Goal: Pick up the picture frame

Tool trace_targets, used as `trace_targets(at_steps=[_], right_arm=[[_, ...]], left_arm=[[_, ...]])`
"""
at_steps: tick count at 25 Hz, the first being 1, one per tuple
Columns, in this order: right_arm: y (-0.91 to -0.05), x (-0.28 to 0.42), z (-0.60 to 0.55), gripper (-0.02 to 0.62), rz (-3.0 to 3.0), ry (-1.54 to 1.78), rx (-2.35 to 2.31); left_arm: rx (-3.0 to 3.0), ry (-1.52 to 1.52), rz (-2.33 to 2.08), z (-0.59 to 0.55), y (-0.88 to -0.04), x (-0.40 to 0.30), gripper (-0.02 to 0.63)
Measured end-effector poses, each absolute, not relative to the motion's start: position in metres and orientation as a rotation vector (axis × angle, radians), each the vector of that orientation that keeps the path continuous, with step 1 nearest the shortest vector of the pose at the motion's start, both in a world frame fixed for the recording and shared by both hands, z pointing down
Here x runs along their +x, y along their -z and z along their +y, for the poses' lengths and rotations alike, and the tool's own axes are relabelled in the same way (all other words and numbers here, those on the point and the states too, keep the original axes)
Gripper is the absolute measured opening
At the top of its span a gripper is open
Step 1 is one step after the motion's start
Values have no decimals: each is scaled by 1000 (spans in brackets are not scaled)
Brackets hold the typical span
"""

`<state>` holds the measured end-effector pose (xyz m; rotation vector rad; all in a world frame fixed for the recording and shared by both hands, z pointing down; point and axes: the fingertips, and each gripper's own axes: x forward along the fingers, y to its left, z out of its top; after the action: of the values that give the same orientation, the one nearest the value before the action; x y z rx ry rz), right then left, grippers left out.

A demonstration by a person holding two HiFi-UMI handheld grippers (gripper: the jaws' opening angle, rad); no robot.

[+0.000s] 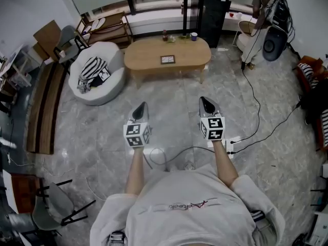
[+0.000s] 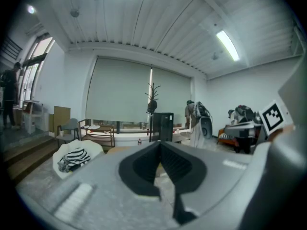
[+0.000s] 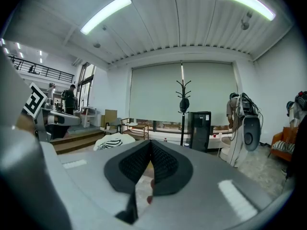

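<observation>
A small picture frame (image 1: 167,59) lies flat on the oval wooden coffee table (image 1: 148,60) at the far middle of the head view. My left gripper (image 1: 141,106) and right gripper (image 1: 206,102) hang side by side over the marble floor, well short of the table, both pointing toward it. Each is shut with its jaw tips meeting and nothing held. In the left gripper view the jaws (image 2: 159,145) hide most of the table; in the right gripper view the jaws (image 3: 150,143) do the same.
A white beanbag (image 1: 100,73) with a striped cloth sits left of the table. A bottle (image 1: 164,35) and cup (image 1: 193,36) stand on the table's far edge. A black cabinet (image 1: 212,12) stands behind. Cables (image 1: 256,117) and a power strip (image 1: 233,143) lie on the floor at right. A person (image 1: 261,4) stands far right.
</observation>
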<state>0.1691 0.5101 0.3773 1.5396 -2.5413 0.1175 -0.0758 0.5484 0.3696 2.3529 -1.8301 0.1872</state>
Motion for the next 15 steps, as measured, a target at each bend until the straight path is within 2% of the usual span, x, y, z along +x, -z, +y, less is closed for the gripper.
trace_targets(at_steps=[15], right_arm=[[-391, 138, 525, 6, -2516, -129, 1570]], left_arm=[[2382, -209, -1784, 551, -380, -105, 2]])
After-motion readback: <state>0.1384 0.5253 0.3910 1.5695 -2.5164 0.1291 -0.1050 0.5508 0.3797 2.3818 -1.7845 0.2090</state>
